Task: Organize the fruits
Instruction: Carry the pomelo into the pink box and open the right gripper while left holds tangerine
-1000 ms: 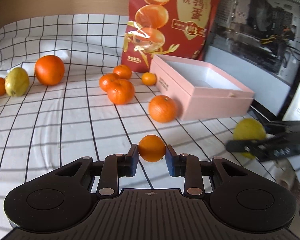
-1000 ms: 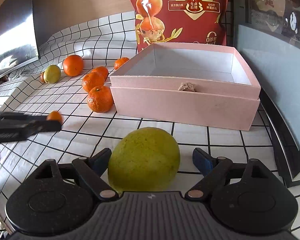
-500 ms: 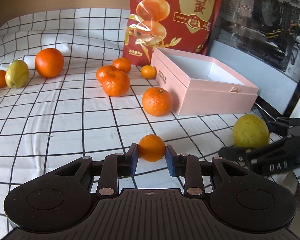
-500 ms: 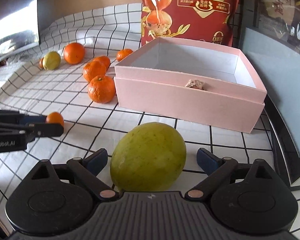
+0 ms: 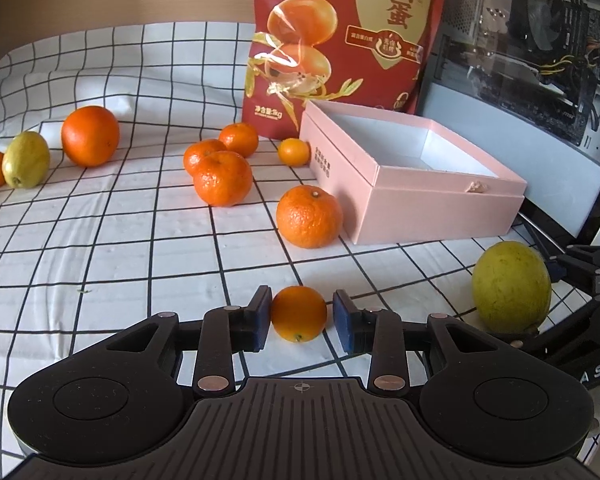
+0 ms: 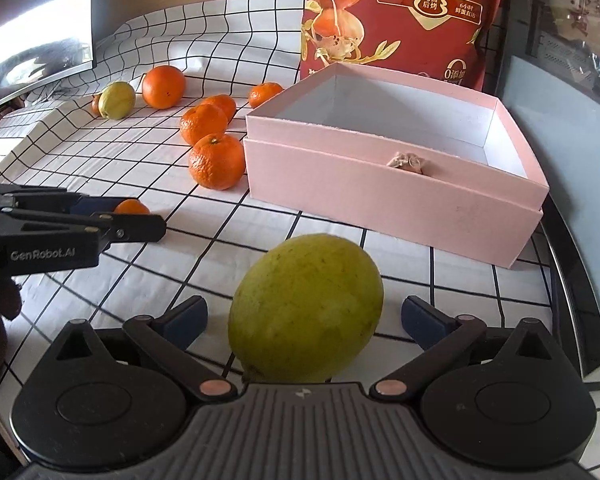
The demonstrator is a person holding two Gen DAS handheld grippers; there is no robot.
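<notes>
Kumquat (image 5: 299, 313) shows whole only from left tool (image 5: 300, 320).

Left wrist view sits low over the checked cloth (image 5: 100, 240), looking past its fingers. Right wrist view does likewise, closer in. Both catch the pink box (image 5: 420, 208) (image 6: 380, 200).

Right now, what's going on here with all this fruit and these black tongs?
A person is sorting fruit on a checked cloth with hand-held tongs. The left tongs have just been opening around a small orange that sits on the cloth; a gap shows on its right side. The right tongs have just been opening wide, clear of a big yellow-green fruit lying between them. The pink box looks empty of fruit, and more oranges lie loose beside it.
</notes>
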